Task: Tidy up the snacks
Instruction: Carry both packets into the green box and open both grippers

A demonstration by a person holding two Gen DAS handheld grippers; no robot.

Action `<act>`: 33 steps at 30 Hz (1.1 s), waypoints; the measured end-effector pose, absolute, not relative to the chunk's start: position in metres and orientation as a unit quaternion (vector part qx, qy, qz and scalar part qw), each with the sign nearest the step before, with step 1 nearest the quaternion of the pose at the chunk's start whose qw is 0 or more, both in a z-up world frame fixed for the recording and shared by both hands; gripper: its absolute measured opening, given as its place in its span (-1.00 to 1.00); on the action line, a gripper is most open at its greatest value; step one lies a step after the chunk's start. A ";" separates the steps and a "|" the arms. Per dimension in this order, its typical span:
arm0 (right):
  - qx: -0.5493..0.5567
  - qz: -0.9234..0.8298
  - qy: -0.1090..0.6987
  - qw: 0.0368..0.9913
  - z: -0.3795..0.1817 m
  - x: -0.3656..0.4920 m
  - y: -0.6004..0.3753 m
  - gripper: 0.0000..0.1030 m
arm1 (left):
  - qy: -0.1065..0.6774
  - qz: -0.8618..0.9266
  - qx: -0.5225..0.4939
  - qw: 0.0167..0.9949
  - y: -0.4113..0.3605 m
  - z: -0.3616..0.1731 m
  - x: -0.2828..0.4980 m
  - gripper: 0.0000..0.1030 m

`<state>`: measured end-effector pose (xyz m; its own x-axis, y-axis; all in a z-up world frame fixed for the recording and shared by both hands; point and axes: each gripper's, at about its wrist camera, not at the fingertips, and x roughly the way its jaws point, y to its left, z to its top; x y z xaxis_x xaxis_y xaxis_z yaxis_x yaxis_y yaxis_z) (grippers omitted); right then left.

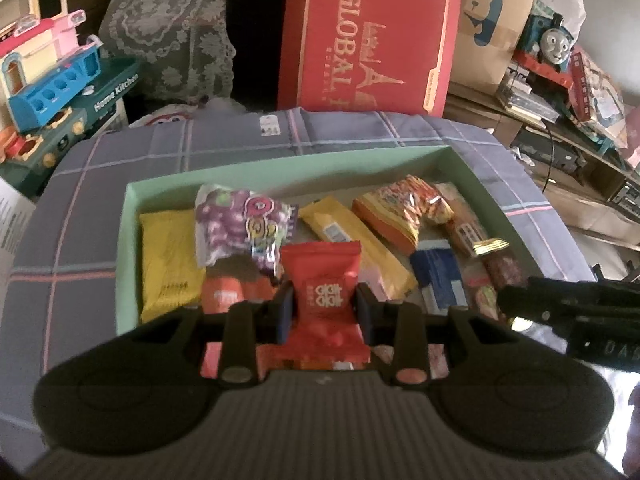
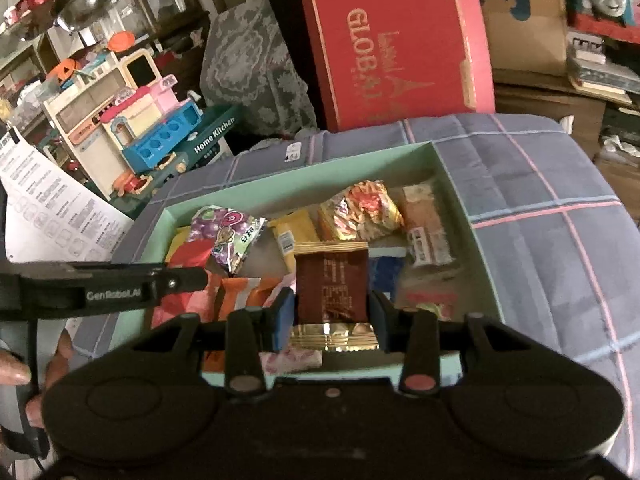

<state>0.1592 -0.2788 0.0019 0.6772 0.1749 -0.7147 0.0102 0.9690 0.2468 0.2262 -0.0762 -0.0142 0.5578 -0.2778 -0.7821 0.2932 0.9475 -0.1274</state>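
A pale green open box (image 1: 280, 162) sits on a grey plaid cloth and holds several snack packets. My left gripper (image 1: 325, 312) is shut on a red snack packet (image 1: 322, 276), held over the box's near edge. My right gripper (image 2: 331, 316) is shut on a brown packet with gold ends (image 2: 333, 284), held over the box's (image 2: 460, 184) near part. In the box lie a purple grape candy bag (image 1: 236, 216), yellow packets (image 1: 170, 260), an orange crinkled bag (image 1: 404, 208) and a blue packet (image 1: 438, 276). Each gripper shows at the edge of the other's view.
A big red "GLOBAL" box (image 1: 372, 36) stands behind the table. A toy kitchen (image 1: 48, 72) is at the left, a lace-covered chair (image 1: 176, 32) behind. Shelves with a toy train (image 1: 554, 40) are at the right. A printed sheet (image 2: 52, 208) lies left.
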 end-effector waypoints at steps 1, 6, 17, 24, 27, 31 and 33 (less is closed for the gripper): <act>0.118 0.046 0.402 0.907 -0.001 0.165 -0.278 -0.23 | 0.443 -0.162 0.011 0.882 -0.078 -0.016 0.232 -0.38; 0.132 0.046 0.413 0.900 -0.013 0.186 -0.277 -0.23 | 0.447 -0.160 0.019 0.880 -0.086 -0.025 0.257 -0.38; 0.125 0.020 0.394 0.910 -0.011 0.186 -0.278 1.00 | 0.432 -0.108 0.040 0.895 -0.086 -0.036 0.261 0.92; 0.131 0.011 0.399 0.907 -0.009 0.176 -0.283 1.00 | 0.438 -0.105 0.031 0.892 -0.082 -0.032 0.239 1.00; 0.133 0.006 0.399 0.907 -0.006 0.167 -0.286 1.00 | 0.439 -0.107 0.029 0.892 -0.082 -0.028 0.228 1.00; 0.139 0.000 0.398 0.907 -0.002 0.154 -0.290 1.00 | 0.442 -0.106 0.028 0.890 -0.083 -0.024 0.212 1.00; 0.142 -0.002 0.396 0.907 0.001 0.146 -0.292 1.00 | 0.443 -0.108 0.023 0.890 -0.083 -0.020 0.203 1.00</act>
